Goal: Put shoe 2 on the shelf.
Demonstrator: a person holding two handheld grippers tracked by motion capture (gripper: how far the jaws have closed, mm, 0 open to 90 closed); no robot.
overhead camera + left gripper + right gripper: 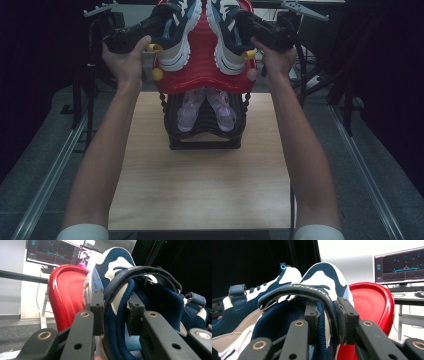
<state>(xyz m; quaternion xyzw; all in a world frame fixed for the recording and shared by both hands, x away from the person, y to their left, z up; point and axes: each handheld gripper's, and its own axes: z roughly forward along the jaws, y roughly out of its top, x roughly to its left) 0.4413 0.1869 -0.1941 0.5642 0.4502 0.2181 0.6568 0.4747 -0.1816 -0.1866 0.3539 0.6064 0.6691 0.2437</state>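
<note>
- Dark curtains surround our pale wooden table [200, 185], with a lit monitor [399, 266] visible beyond it.
- We hold a pair of navy and white sneakers high over the far end of the table, soles facing each other, above the red shelf [202, 60].
- Our left sneaker [175, 37] has blue mesh, white panels, a thick white sole and a dark strap; the left gripper [115, 312] is clamped on its collar, one jaw outside and one inside the opening.
- Our right sneaker [227, 40] matches it, with yellow lettering on its strap [312, 288]; the right gripper [325, 320] pinches its collar and strap the same way.
- That red shelf is the ribbed top tier of a shoe rack, with yellow knobs [157, 74] at its corners.
- Below it the black tier [205, 137] holds a pair of small pale purple sandals [205, 110], side by side, toes toward us.
</note>
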